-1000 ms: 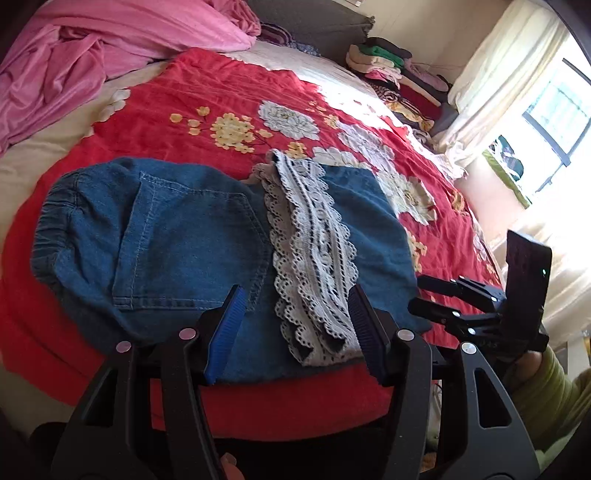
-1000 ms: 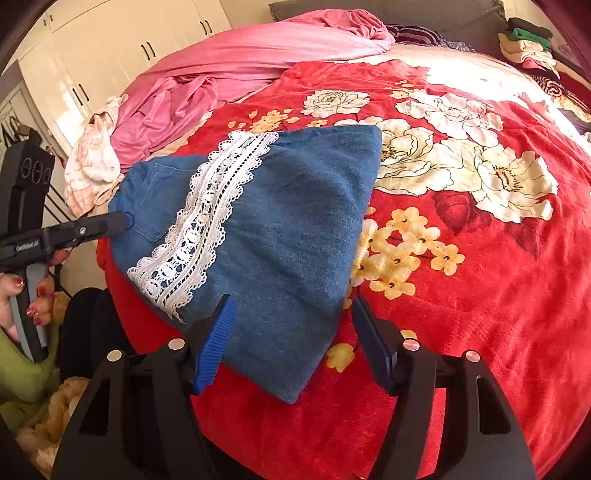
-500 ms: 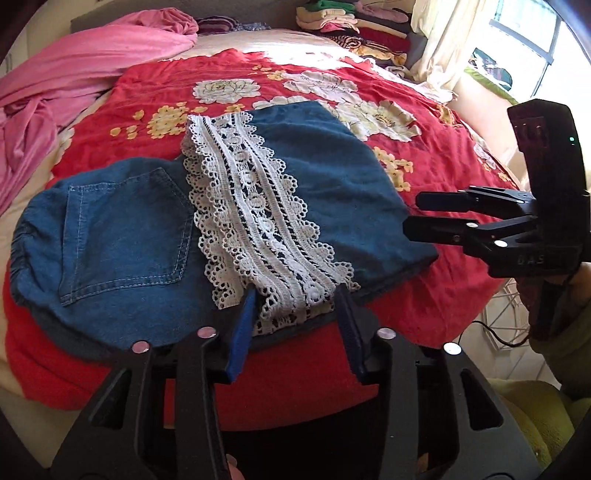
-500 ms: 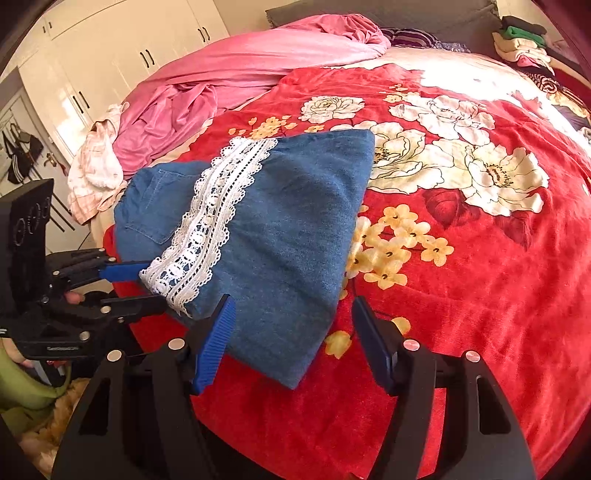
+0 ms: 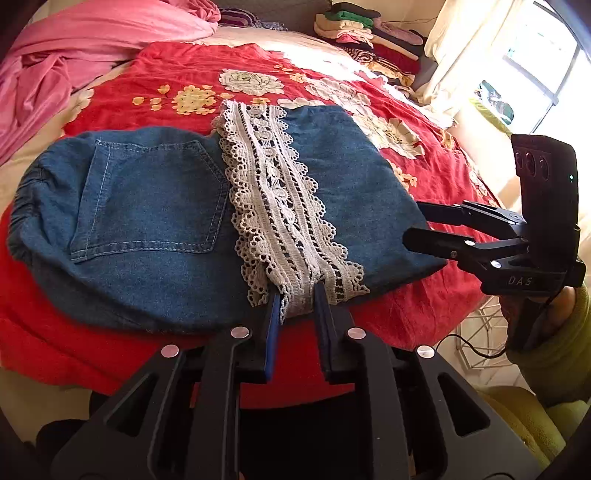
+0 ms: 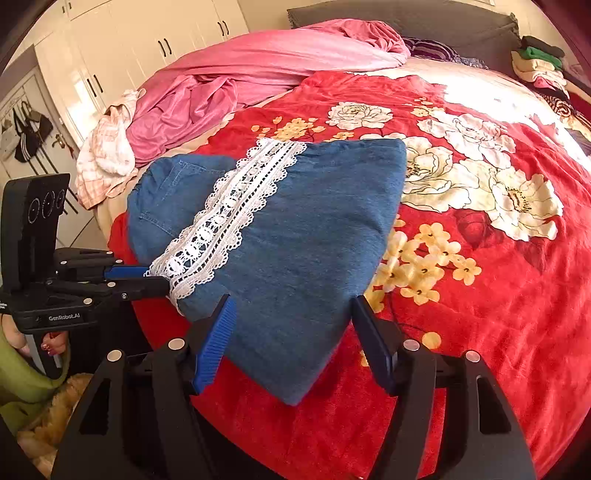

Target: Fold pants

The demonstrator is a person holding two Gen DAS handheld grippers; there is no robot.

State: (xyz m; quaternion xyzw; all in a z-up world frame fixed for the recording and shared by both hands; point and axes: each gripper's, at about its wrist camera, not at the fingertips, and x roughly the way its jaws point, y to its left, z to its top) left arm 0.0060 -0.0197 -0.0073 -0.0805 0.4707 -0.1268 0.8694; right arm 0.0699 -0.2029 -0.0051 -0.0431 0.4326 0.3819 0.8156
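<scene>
Pants [image 5: 155, 206]: folded denim on the red blanket [image 5: 192, 74], by the bed's near edge.
Left gripper [image 5: 297, 295]: jaws clenched on the pants' lace strip [image 5: 273, 199].
Right gripper [image 6: 291, 314]: jaws released, straddling the pants' corner.

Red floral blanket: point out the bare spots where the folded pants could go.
Free: the red floral blanket right of the denim pants, and the strip between the pants and the pink sheet. Crowded: the far corner with stacked clothes, and the near edge where both grippers work.
</scene>
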